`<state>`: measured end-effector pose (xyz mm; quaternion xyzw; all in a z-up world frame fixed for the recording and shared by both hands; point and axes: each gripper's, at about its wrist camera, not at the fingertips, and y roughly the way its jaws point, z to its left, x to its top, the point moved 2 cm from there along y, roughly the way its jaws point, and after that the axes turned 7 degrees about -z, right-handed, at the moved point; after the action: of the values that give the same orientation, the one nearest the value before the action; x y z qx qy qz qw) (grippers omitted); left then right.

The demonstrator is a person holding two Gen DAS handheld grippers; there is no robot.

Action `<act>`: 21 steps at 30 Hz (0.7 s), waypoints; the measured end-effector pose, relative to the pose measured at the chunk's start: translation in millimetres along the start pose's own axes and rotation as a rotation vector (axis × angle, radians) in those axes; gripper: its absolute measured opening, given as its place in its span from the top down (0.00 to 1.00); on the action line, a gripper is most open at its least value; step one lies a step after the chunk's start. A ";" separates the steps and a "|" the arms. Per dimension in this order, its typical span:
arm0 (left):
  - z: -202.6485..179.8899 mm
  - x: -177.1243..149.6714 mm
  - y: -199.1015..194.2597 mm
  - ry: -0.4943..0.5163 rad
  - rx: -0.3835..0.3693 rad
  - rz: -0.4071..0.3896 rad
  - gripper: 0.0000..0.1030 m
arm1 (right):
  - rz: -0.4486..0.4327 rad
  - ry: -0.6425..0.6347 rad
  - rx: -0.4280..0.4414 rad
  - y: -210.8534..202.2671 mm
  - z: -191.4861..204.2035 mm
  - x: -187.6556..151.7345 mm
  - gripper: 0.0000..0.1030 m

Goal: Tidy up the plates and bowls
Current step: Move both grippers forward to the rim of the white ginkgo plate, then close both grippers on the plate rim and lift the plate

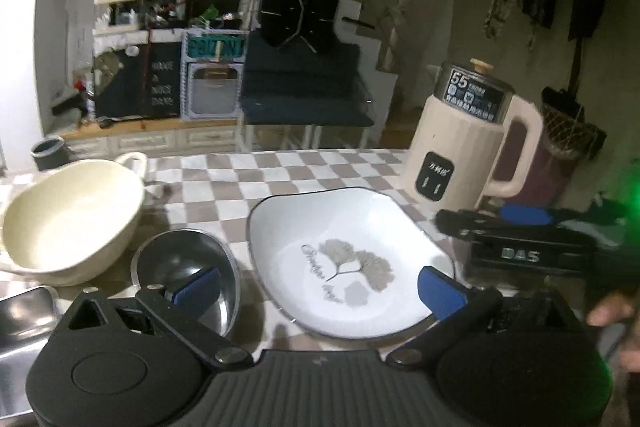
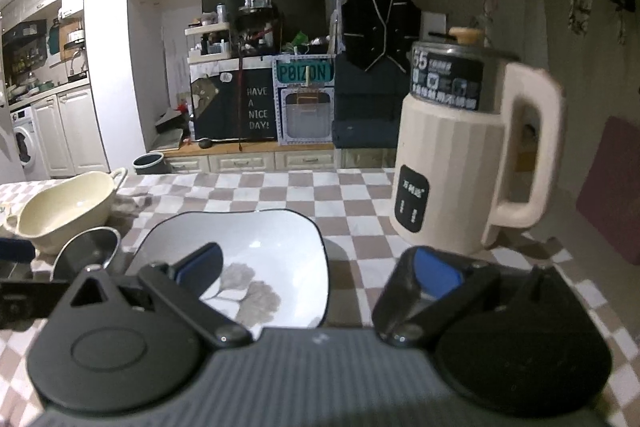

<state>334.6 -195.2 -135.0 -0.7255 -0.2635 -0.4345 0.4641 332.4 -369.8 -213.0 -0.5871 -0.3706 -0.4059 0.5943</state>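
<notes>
Both grippers spread wide, nothing held. Left gripper (image 1: 320, 285) hovers over the white plate (image 1: 344, 259) with leaf print and illegible script, on the checkered tablecloth (image 1: 280, 171). Steel bowl (image 1: 188, 267) just left of it, cream bowl (image 1: 68, 223) further left. Right gripper (image 2: 318, 271), marked "DAS", sits at the plate's right edge. Kettle (image 2: 452, 163) label shows "55". Background signs: "HAVE A NICE DAY!" (image 2: 258, 109), "POIZON" (image 2: 306, 71).

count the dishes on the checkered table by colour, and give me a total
cream: 1, the two-handled bowl
steel: 1, the small metal bowl
white: 1, the dark-rimmed plate with a leaf print
total: 3

The steel tray at the left edge and the cream electric kettle are not counted as dishes.
</notes>
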 end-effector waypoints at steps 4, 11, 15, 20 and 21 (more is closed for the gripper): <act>13.8 3.9 15.9 -0.077 -0.008 0.015 0.03 | 0.046 0.063 0.020 28.1 -6.8 -2.6 0.11; 34.0 10.8 38.8 -0.153 -0.060 0.067 0.37 | 0.166 0.123 0.053 69.9 -9.7 -9.9 0.61; 38.9 13.2 48.4 -0.150 -0.055 0.089 0.47 | 0.219 0.133 0.036 79.2 -2.4 -13.7 0.86; 38.8 17.0 64.2 -0.126 -0.039 0.128 0.56 | 0.208 0.098 0.005 74.5 4.0 -14.3 0.88; 38.4 17.7 67.7 -0.115 -0.037 0.136 0.57 | 0.211 0.092 0.002 72.8 3.8 -14.2 0.88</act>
<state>411.2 -190.1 -157.0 -0.7739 -0.2319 -0.3645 0.4631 393.8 -366.7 -254.7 -0.6029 -0.2795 -0.3674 0.6507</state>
